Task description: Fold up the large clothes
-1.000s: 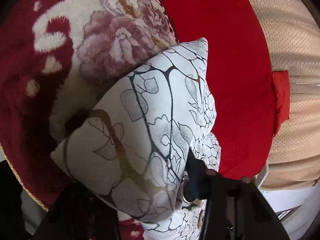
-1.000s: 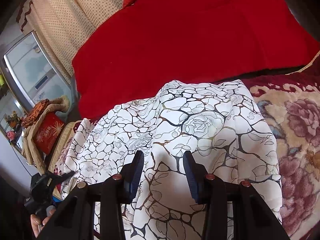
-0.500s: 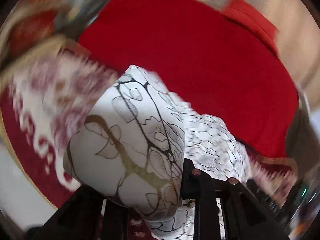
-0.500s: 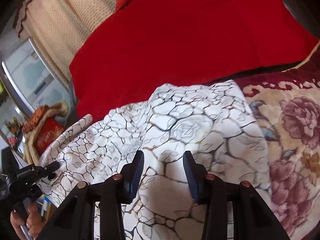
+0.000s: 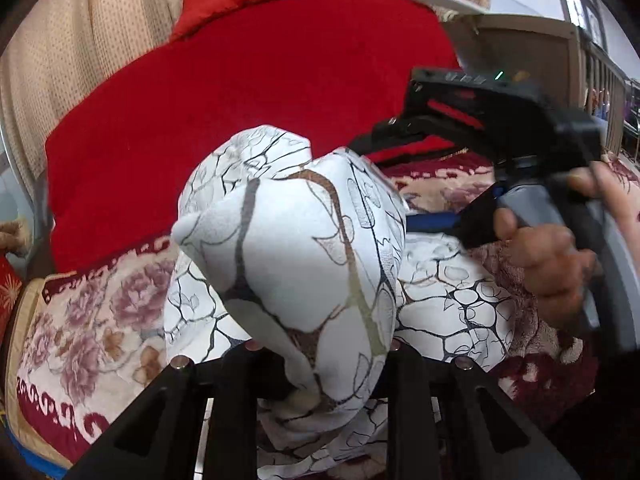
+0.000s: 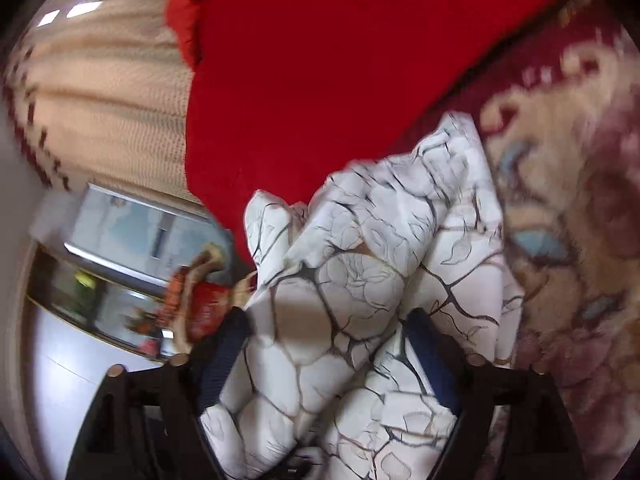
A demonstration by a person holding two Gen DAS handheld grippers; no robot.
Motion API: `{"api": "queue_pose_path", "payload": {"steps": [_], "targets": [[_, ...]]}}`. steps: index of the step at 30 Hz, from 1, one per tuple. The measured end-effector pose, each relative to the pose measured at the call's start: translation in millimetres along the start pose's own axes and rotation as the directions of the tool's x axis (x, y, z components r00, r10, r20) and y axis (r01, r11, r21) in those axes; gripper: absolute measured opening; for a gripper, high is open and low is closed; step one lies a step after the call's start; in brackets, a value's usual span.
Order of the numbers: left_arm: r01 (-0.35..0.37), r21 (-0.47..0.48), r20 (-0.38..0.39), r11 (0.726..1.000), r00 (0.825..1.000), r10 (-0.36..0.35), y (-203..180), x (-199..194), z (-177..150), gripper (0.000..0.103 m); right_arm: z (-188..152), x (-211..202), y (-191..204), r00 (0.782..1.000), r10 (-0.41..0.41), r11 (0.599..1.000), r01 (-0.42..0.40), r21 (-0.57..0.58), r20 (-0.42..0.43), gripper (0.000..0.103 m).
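The bunched white patterned cloth fills the space in front of the left gripper and blocks the way forward. On its right, the right gripper and the hand stand close and close that side. The red blanket behind lies flat and open, and the floral rug on the left is free.
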State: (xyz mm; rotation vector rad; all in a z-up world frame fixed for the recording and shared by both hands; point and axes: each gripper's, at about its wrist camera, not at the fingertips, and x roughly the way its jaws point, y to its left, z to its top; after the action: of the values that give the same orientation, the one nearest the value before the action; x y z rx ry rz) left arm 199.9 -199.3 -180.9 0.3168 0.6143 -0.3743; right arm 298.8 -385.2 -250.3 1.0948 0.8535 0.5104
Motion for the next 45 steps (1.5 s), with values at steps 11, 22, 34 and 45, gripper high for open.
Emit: {"api": "queue_pose_path", "payload": {"steps": [11, 22, 34, 45], "targets": [[0.057, 0.031, 0.017, 0.998, 0.998, -0.057, -3.7, -7.2, -1.0, 0.023, 36.5, 74.4, 54.9, 0.994, -0.067, 0.980, 0.048, -0.194, -0.090, 0.093], [0.154, 0.168, 0.066, 0.974, 0.984, -0.167, -29.5, -29.8, 44.9, 0.022, 35.7, 46.2, 109.7, 0.979, -0.171, 0.875, 0.205, -0.438, 0.115, 0.009], [0.433, 0.165, -0.015, 0.886, 0.899, -0.437, -39.5, -42.1, 32.6, 0.070, 60.0, 59.2, 4.3, 0.935, -0.342, 0.881, 0.352, -0.316, 0.090, 0.009], [0.205, -0.110, 0.101, 0.972, 0.976, -0.194, 89.4, -7.8, 30.6, 0.081, 51.4, 23.2, -10.7, 0.951, -0.279, 0.914, 0.306, -0.267, 0.137, 0.016]]}}
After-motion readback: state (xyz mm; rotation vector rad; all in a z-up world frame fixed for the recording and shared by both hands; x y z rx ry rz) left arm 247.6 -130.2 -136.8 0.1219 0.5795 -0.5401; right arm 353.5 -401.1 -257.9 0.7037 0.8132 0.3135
